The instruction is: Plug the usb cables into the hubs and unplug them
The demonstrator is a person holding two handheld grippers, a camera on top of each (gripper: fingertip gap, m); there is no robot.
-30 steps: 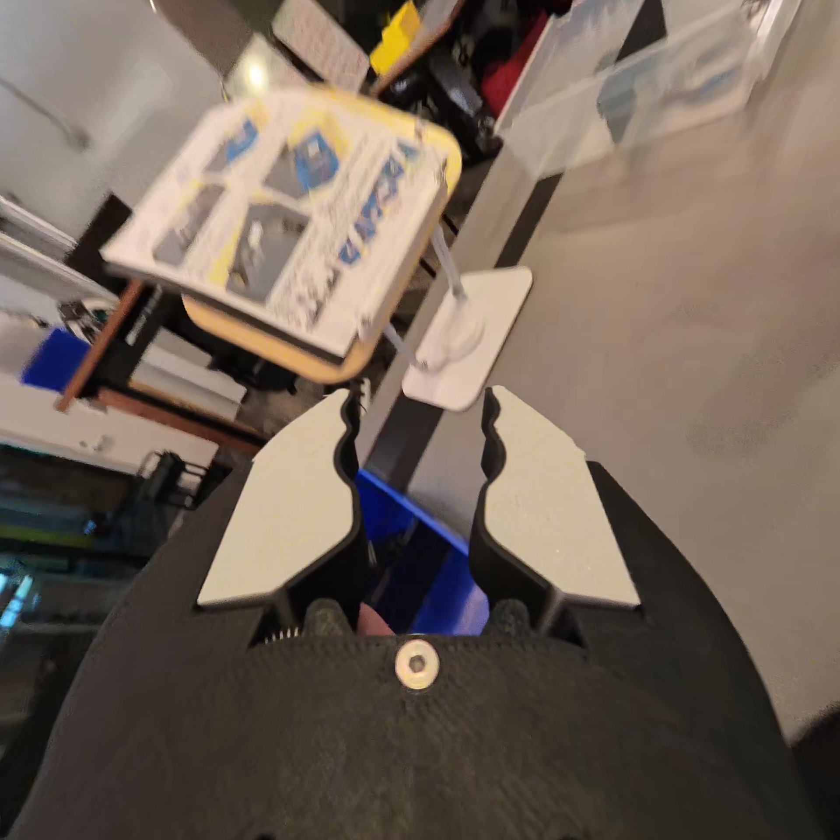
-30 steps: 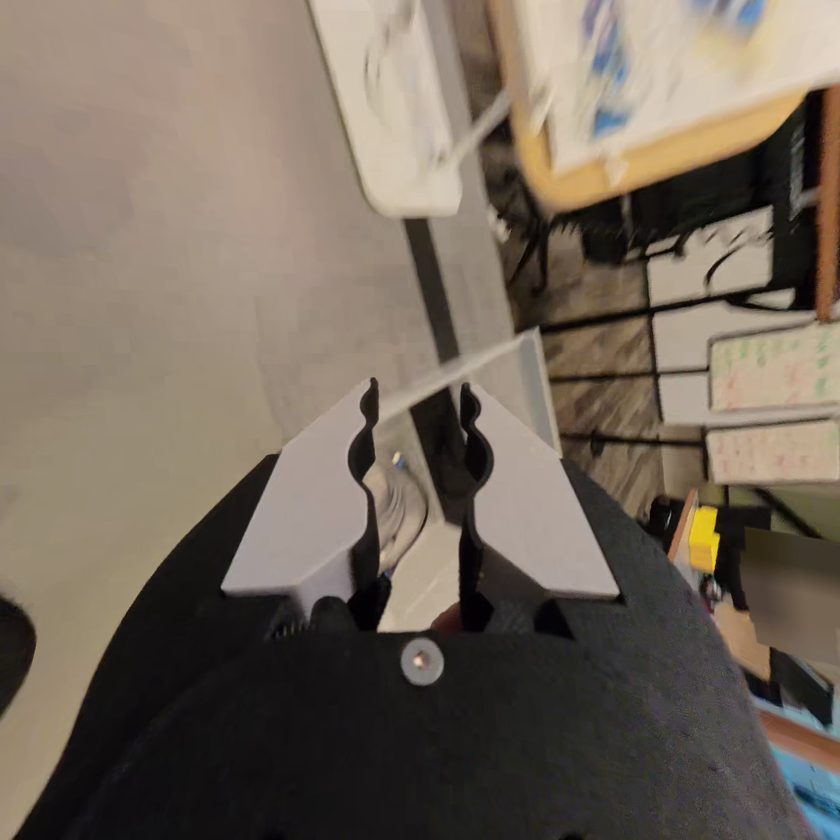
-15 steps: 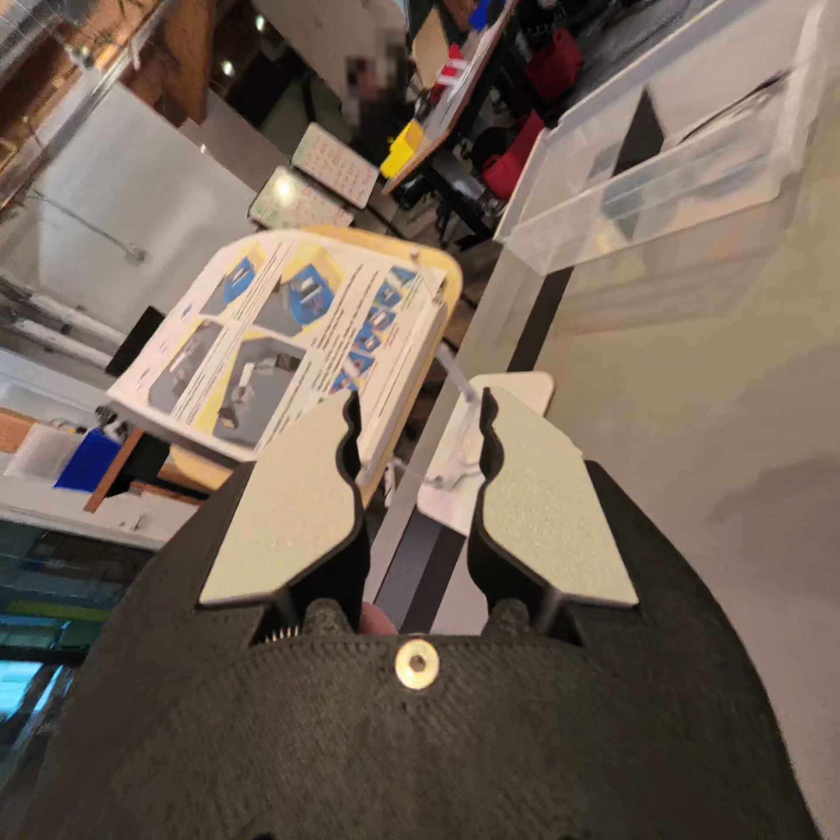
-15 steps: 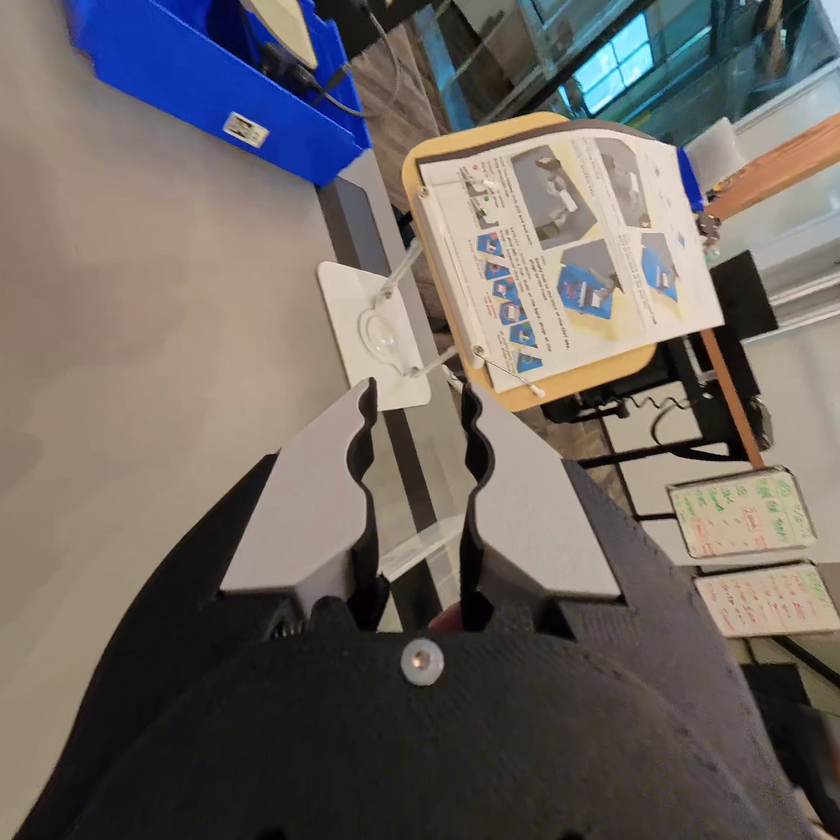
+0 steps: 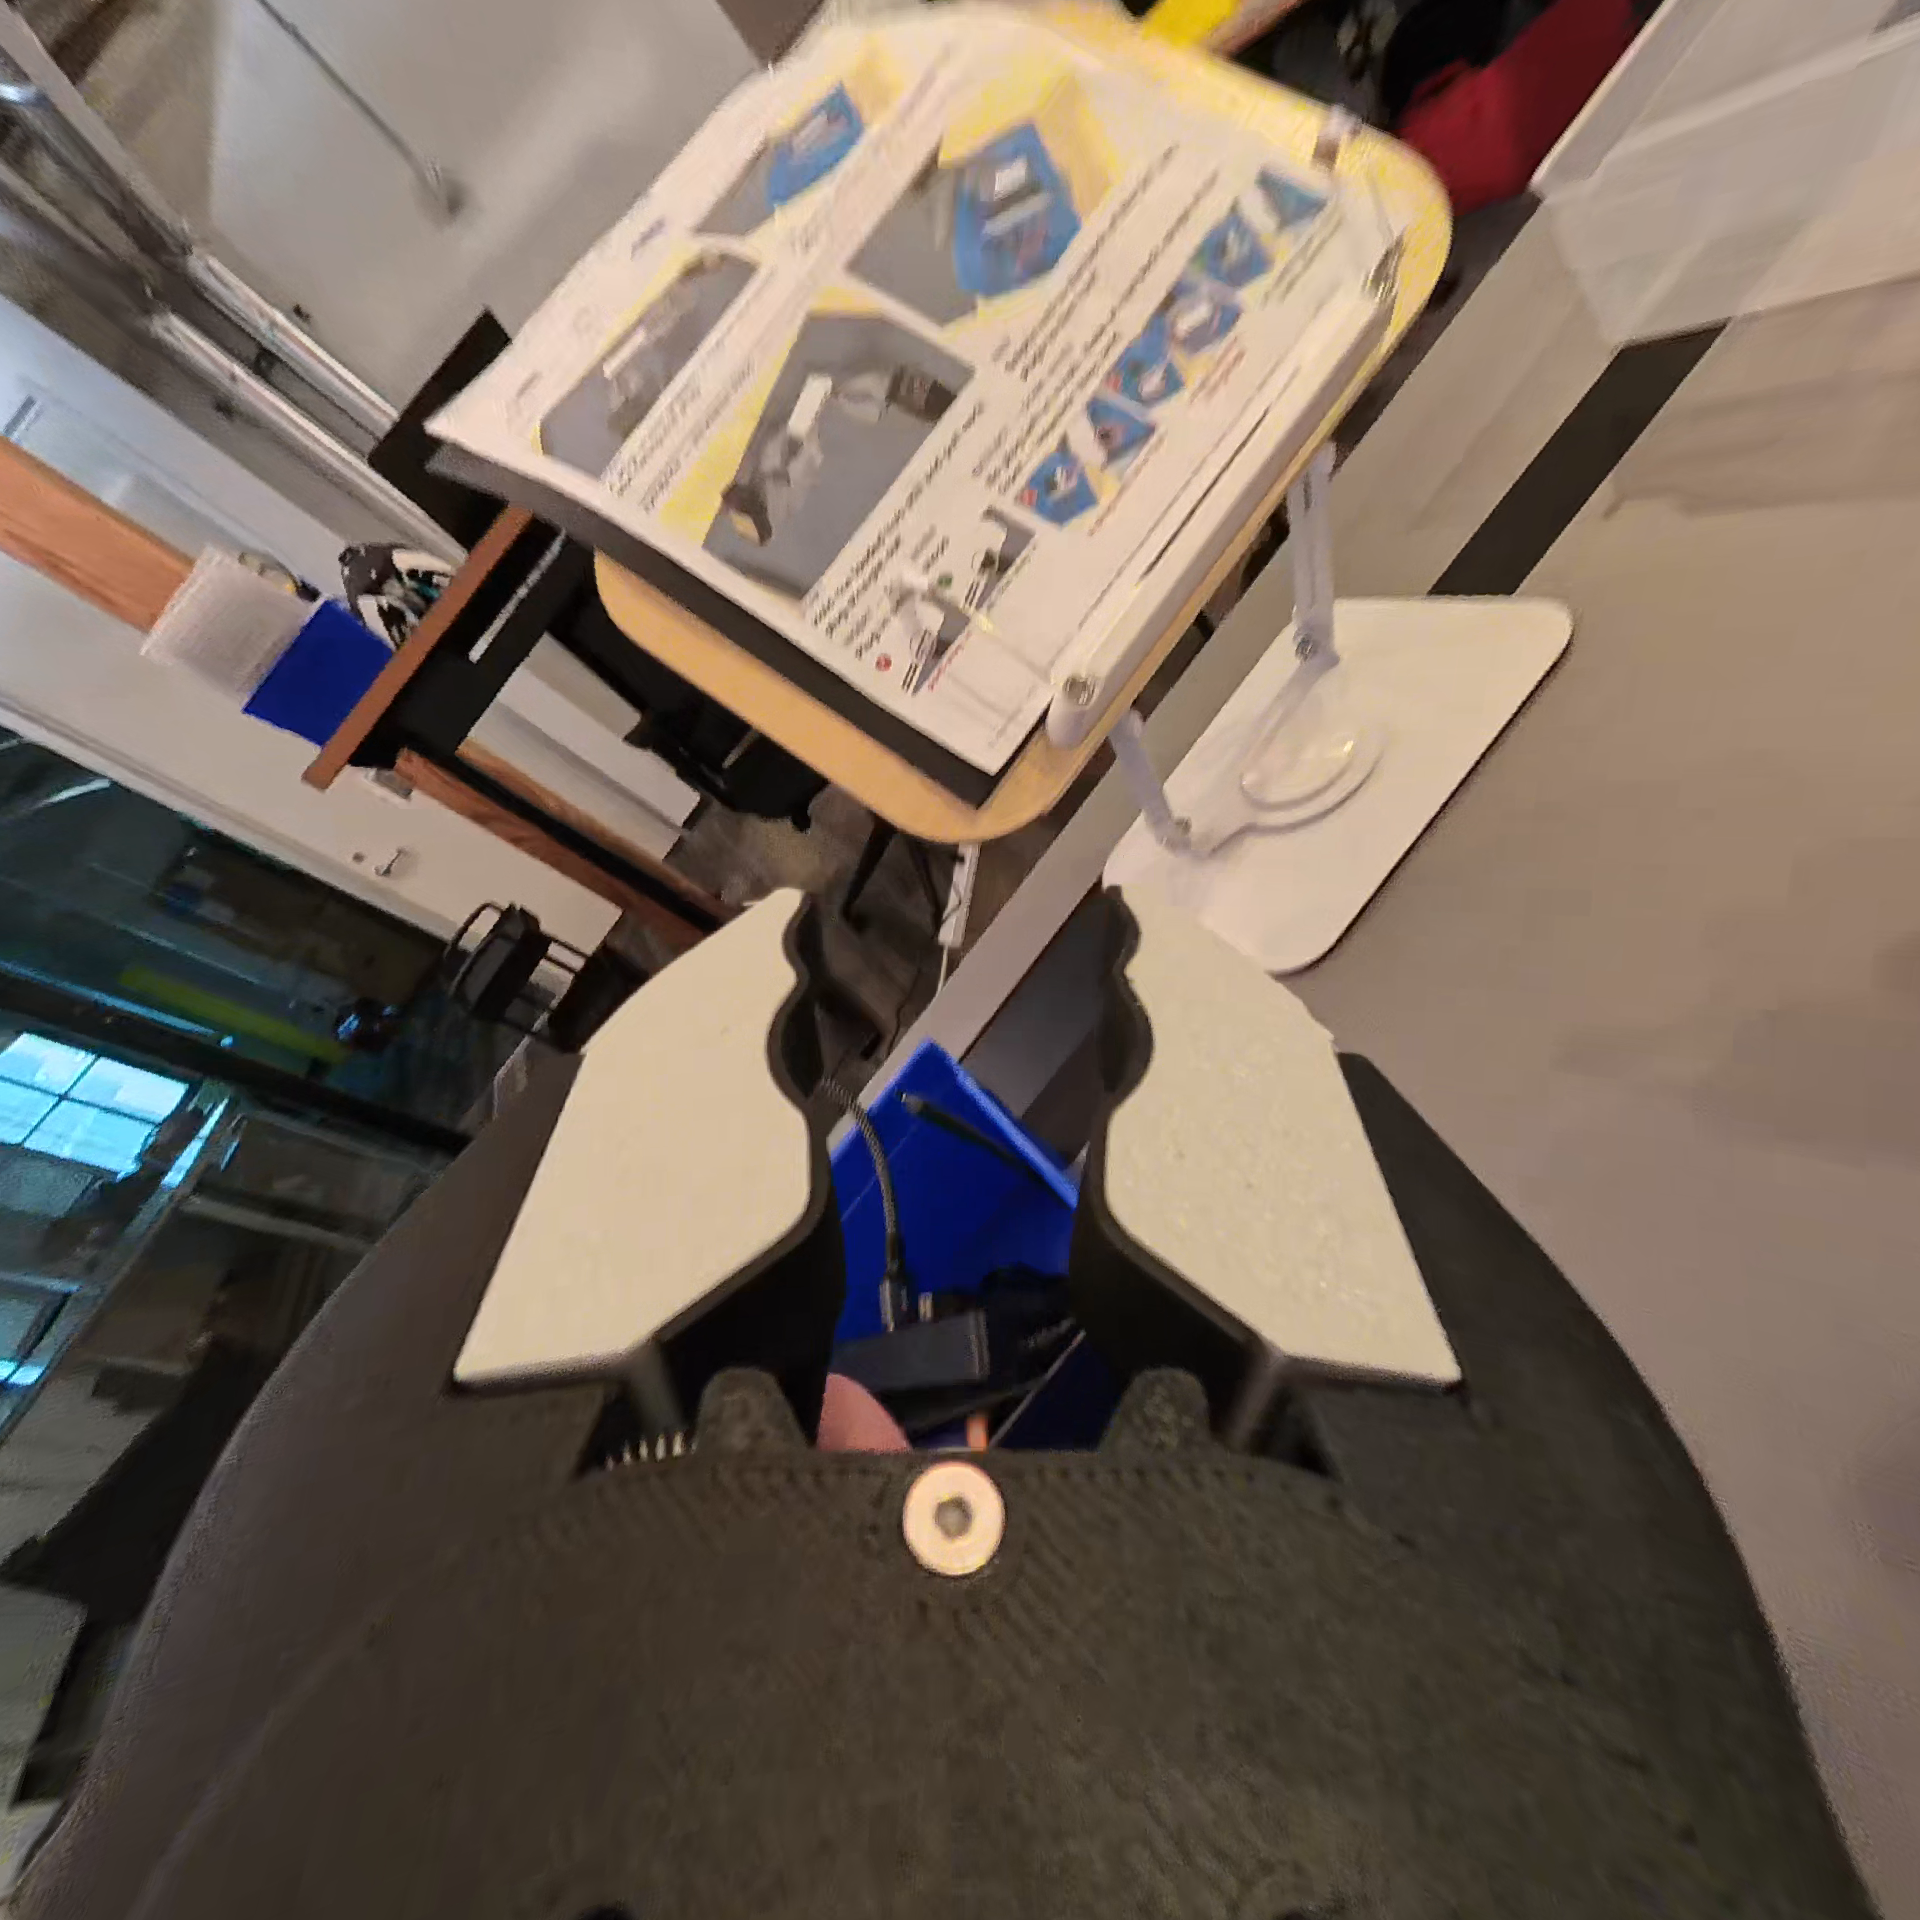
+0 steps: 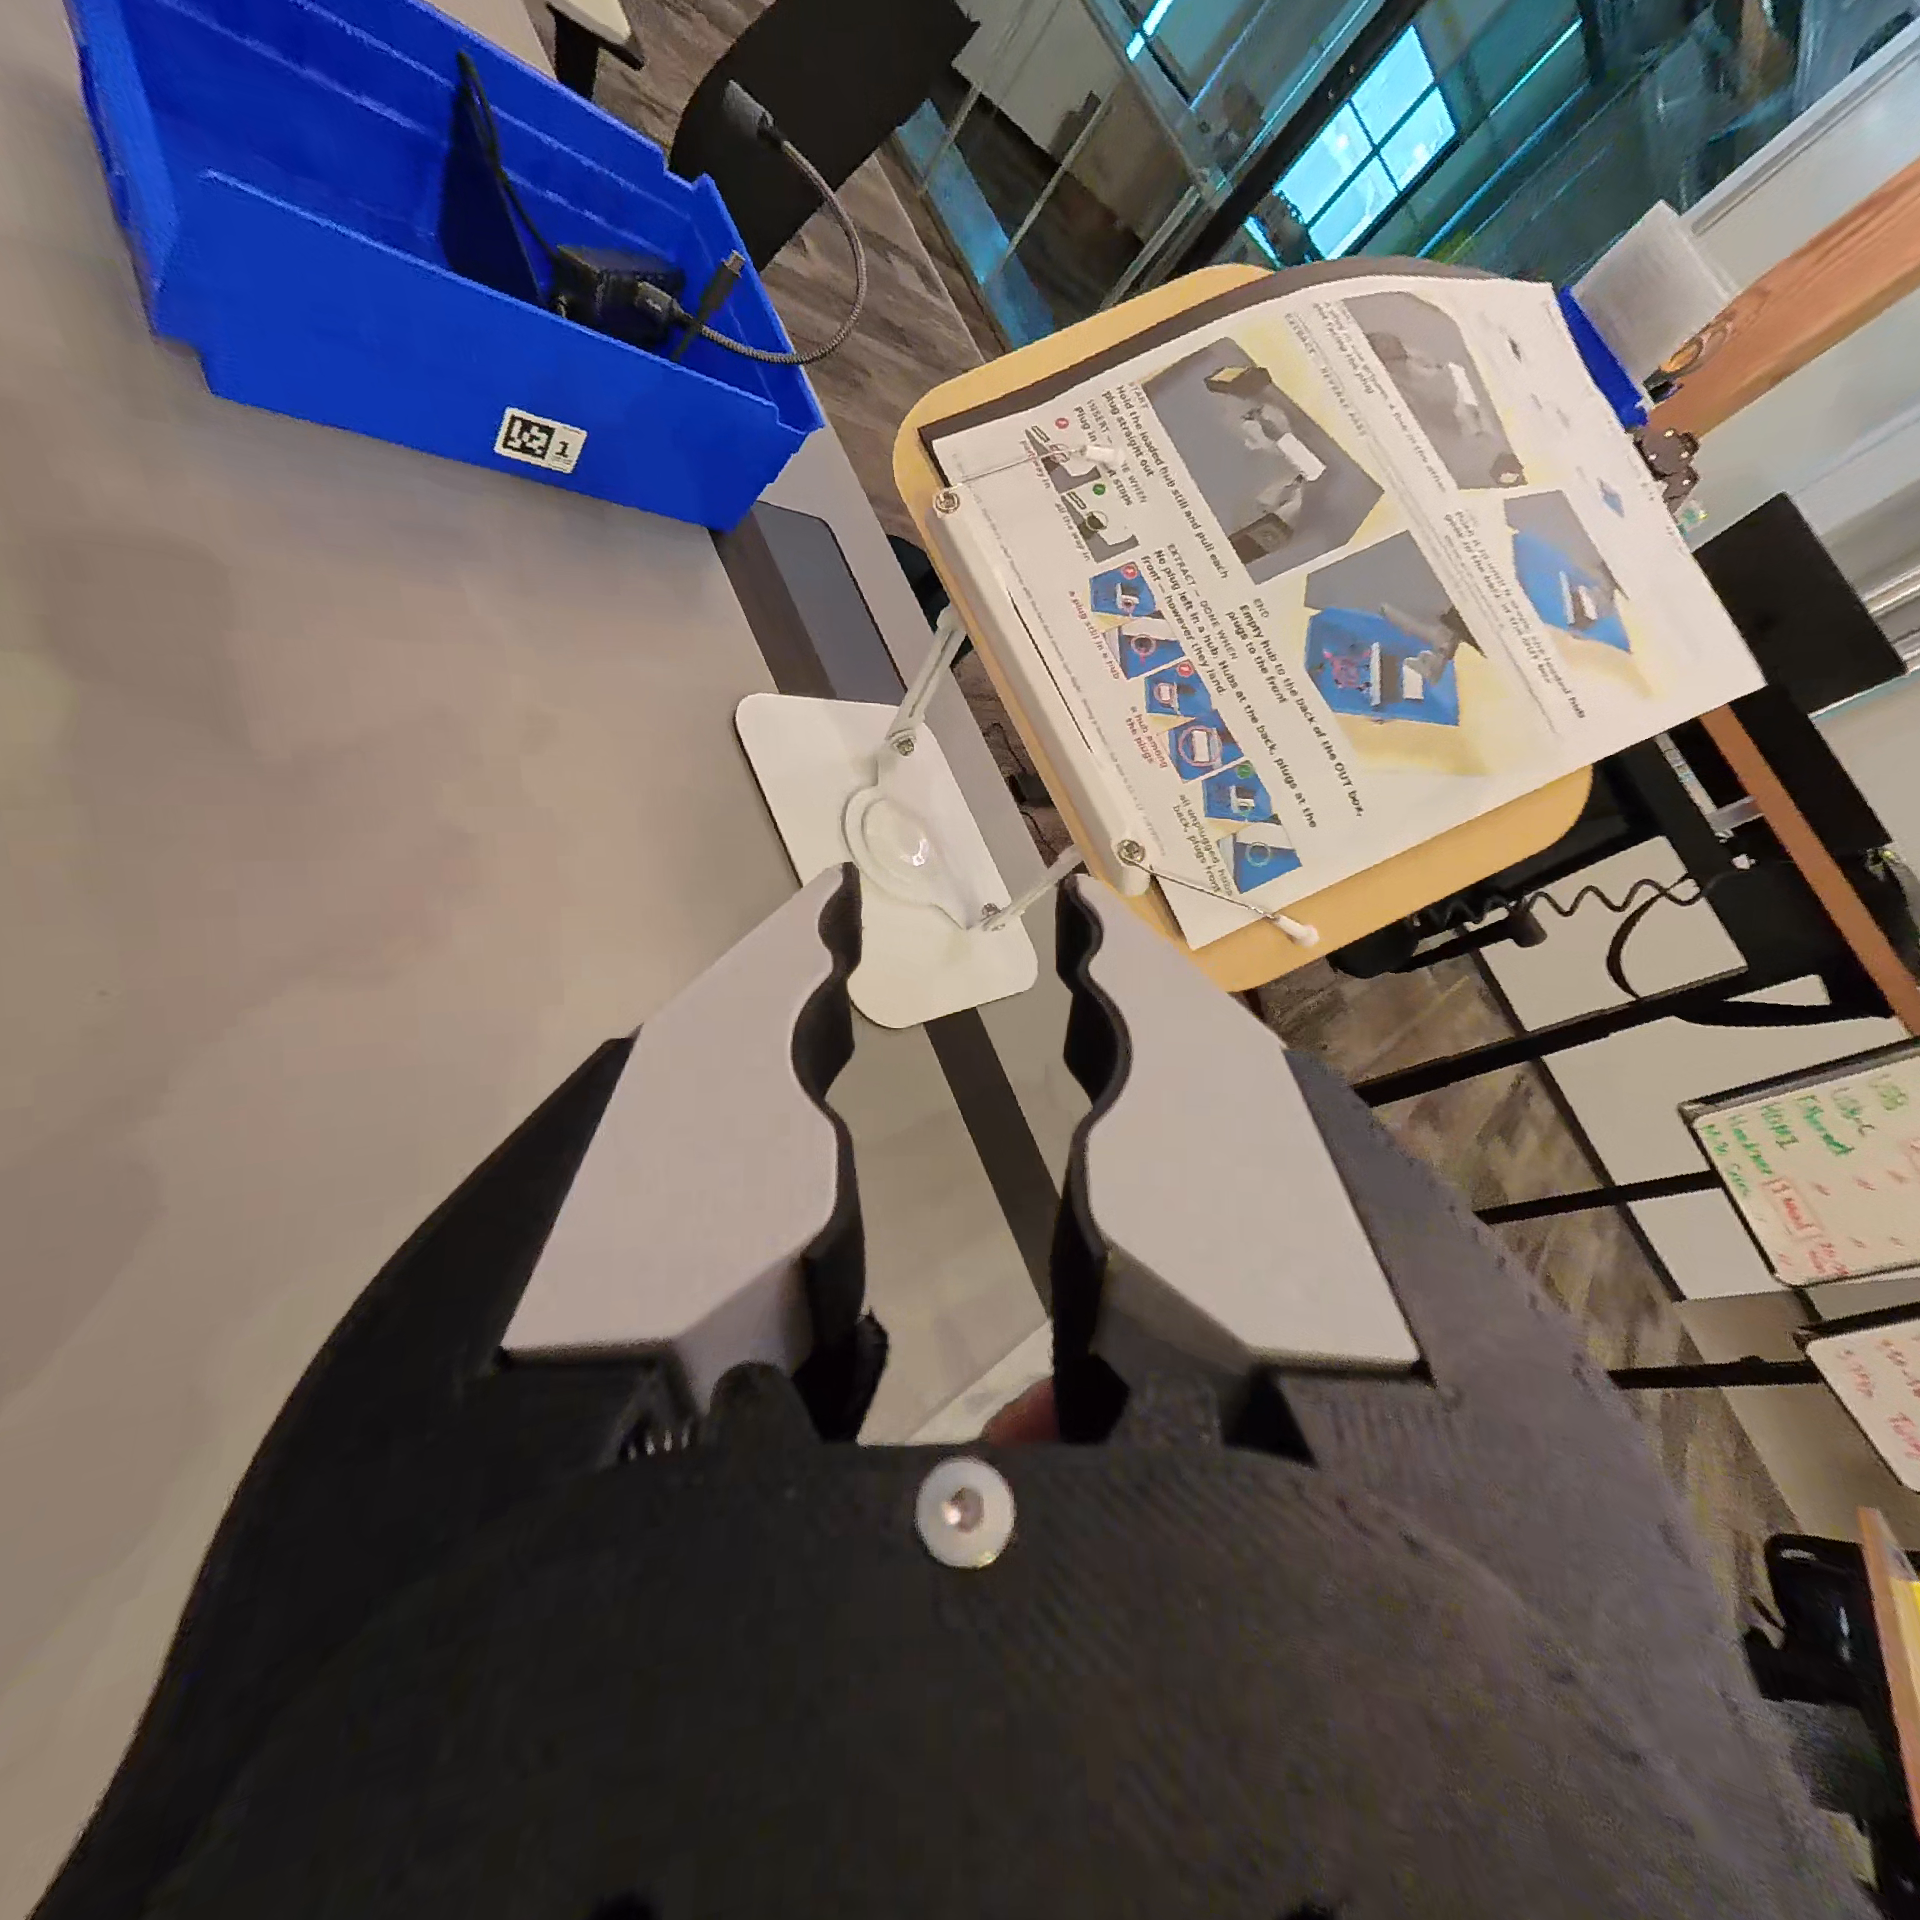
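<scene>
1. We see the left gripper point(image 5: 956, 925) spread apart, grasping nothing.
2. The right gripper point(image 6: 956, 904) likewise gapes, unloaded.
3. A hub point(image 6: 613, 286) and braided cable point(image 6: 831, 249) lie in the blue bin point(image 6: 416, 353) on the grey table point(image 6: 312, 779), beside a paper stand point(image 6: 904, 831).
</scene>
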